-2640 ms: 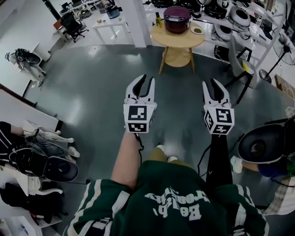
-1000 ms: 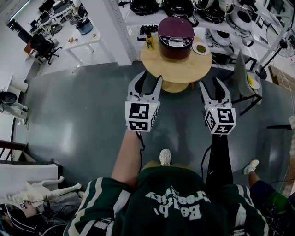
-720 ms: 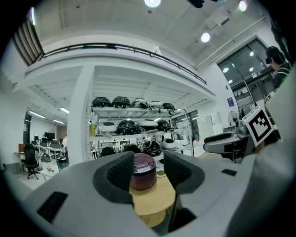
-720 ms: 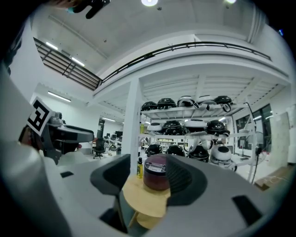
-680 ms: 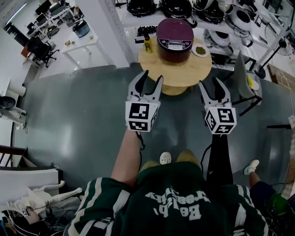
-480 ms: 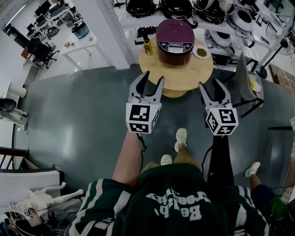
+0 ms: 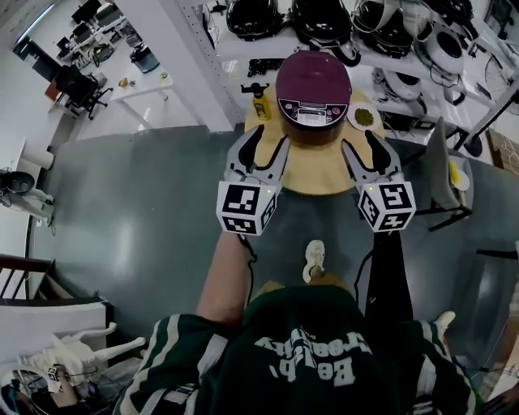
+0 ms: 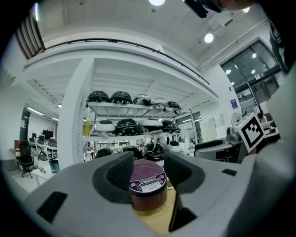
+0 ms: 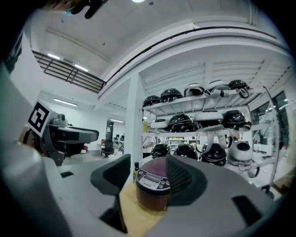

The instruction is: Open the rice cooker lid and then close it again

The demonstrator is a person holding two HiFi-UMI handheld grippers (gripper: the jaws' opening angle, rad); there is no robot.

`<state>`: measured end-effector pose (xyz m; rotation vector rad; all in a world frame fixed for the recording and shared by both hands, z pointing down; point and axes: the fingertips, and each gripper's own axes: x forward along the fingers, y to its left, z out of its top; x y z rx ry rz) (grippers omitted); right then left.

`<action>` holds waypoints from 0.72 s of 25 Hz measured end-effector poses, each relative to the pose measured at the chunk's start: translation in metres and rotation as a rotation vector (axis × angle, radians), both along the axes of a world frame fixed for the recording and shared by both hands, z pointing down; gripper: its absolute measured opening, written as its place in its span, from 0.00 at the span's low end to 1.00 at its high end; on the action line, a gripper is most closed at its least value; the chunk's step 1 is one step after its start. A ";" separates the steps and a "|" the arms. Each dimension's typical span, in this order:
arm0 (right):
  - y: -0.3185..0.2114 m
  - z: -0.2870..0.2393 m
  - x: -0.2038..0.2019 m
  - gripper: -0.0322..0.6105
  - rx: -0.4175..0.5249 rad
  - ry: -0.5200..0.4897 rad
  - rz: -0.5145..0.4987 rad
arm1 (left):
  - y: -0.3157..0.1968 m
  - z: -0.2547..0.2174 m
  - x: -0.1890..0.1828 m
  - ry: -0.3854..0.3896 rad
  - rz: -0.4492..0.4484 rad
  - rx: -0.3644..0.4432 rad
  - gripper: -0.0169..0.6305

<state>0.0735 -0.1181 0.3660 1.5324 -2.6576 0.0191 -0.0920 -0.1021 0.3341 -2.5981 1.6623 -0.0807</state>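
A maroon rice cooker (image 7: 314,97) with its lid down and a grey control panel stands on a round wooden table (image 7: 312,177). In the head view my left gripper (image 7: 268,139) and right gripper (image 7: 361,142) are held level side by side, their tips over the table's near part, short of the cooker. Both are open with nothing between the jaws. The left gripper view shows the rice cooker (image 8: 148,185) framed between the jaws of the left gripper (image 8: 149,173). In the right gripper view the rice cooker (image 9: 155,187) sits ahead of the right gripper (image 9: 148,178).
A yellow bottle (image 7: 259,99) stands left of the cooker and a small plate of green stuff (image 7: 364,117) right of it. Shelves (image 7: 324,20) with several cookers run behind the table. A white pillar (image 7: 203,49) stands at back left, a chair (image 7: 444,174) to the right.
The person has walked toward the table, so the table and cooker are nearer and larger. Both grippers came forward with the person, still open, and now reach over the table's near edge.
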 end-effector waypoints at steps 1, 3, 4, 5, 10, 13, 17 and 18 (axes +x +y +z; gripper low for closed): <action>-0.014 0.000 0.002 0.43 0.002 0.002 -0.009 | -0.012 0.000 0.003 0.006 -0.001 -0.002 0.32; -0.038 -0.001 0.003 0.43 0.006 0.001 -0.030 | -0.035 0.000 0.009 0.003 -0.005 0.001 0.32; -0.049 -0.002 0.004 0.43 0.008 -0.002 -0.042 | -0.046 0.000 0.011 -0.002 -0.007 0.002 0.32; -0.059 -0.003 0.004 0.43 0.009 -0.007 -0.053 | -0.056 0.000 0.014 -0.005 -0.010 0.001 0.32; -0.106 0.000 0.004 0.44 -0.001 -0.026 -0.106 | -0.100 0.012 0.023 -0.026 -0.031 -0.017 0.32; -0.129 0.000 0.000 0.44 0.002 -0.034 -0.139 | -0.122 0.018 0.024 -0.027 -0.045 -0.023 0.32; -0.152 0.003 -0.008 0.44 0.005 -0.020 -0.176 | -0.145 0.023 0.027 -0.032 -0.059 -0.029 0.32; -0.157 0.004 -0.009 0.44 0.005 -0.018 -0.182 | -0.150 0.025 0.027 -0.038 -0.062 -0.033 0.32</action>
